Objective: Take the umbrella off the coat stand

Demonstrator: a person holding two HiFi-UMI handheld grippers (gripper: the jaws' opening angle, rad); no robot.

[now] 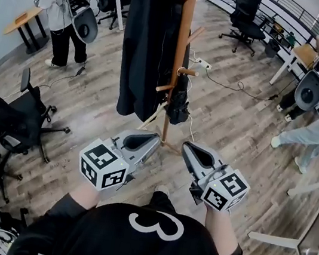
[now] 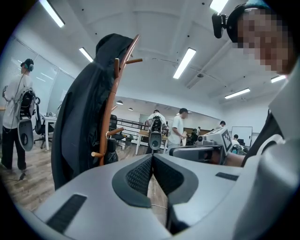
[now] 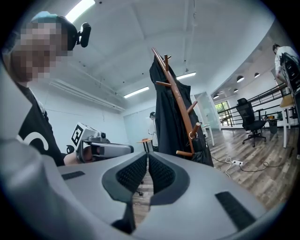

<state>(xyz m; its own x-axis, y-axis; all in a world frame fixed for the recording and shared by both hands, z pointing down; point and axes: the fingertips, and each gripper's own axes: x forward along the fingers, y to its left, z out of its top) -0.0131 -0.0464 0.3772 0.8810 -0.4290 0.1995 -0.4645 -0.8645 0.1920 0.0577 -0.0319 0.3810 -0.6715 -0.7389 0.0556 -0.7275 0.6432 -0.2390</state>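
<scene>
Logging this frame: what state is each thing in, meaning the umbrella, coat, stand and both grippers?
Umbrella: folded, hanging from a lower peg of the stand, not yet taken off.
Coat: hanging on the stand, draped down one side.
Stand: upright on the floor.
Left gripper: shut, empty, short of the stand.
Right gripper: shut, empty, short of the stand.
</scene>
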